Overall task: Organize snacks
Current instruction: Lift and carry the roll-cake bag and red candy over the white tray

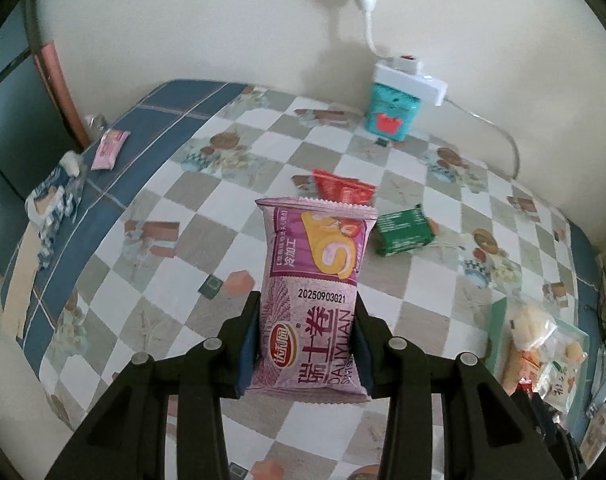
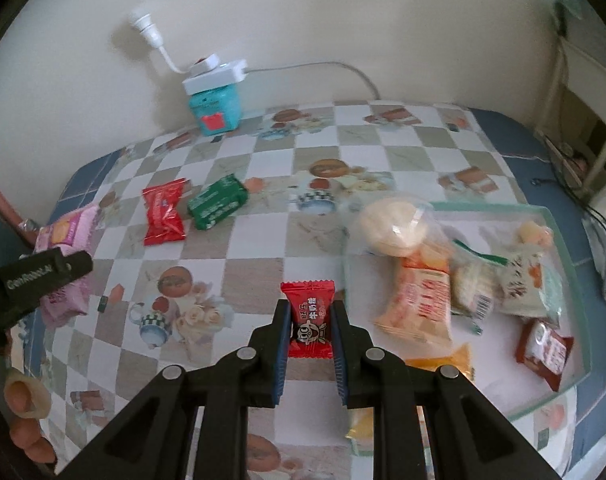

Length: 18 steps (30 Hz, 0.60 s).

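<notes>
1. The left gripper (image 1: 309, 344) pinches a pink cake pack (image 1: 315, 280), held above the table (image 1: 223, 184).
2. The right gripper (image 2: 311, 332) pinches a red candy (image 2: 309, 318) beside the tray (image 2: 563, 240) of snacks.
3. A red packet (image 2: 163, 212) and green packet (image 2: 217, 201) lie together on the table.

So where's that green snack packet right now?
The green packet lies loose on the checkered tablecloth, just right of the red wrapped candy in the right wrist view. It sits in front of the teal box by the wall.

Pink wrapper (image 1: 311, 304) reads "DALIYUAN", "20250903G21"; left tool (image 2: 43, 276) reads "GenRobot.AI".
</notes>
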{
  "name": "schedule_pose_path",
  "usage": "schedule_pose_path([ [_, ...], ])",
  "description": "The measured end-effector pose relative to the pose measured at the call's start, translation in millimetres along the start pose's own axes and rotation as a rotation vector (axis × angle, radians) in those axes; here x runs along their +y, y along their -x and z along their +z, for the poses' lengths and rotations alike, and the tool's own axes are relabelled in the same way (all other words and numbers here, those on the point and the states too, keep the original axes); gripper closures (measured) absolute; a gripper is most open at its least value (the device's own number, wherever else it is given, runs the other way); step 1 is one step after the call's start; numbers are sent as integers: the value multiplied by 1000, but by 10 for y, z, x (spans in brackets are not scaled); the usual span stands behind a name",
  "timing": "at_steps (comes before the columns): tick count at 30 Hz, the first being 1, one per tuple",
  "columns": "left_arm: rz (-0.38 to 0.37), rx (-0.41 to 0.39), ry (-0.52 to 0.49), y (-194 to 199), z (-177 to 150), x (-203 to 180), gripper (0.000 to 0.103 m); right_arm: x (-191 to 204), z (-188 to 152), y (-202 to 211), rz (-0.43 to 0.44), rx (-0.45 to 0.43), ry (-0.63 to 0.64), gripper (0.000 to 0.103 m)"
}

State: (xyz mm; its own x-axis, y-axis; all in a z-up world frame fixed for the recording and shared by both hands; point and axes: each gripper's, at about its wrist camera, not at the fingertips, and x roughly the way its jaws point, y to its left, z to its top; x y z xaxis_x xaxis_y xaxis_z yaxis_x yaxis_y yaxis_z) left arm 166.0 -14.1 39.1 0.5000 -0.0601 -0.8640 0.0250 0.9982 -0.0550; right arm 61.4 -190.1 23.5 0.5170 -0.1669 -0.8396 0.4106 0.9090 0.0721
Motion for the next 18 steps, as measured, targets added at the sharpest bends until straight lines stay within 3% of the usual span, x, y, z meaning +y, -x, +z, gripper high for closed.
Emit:
schedule_pose_path([
  [18,-80,-62,-198,333,-173,-949,60,-745,5,200,-30,-48,-151,82],
])
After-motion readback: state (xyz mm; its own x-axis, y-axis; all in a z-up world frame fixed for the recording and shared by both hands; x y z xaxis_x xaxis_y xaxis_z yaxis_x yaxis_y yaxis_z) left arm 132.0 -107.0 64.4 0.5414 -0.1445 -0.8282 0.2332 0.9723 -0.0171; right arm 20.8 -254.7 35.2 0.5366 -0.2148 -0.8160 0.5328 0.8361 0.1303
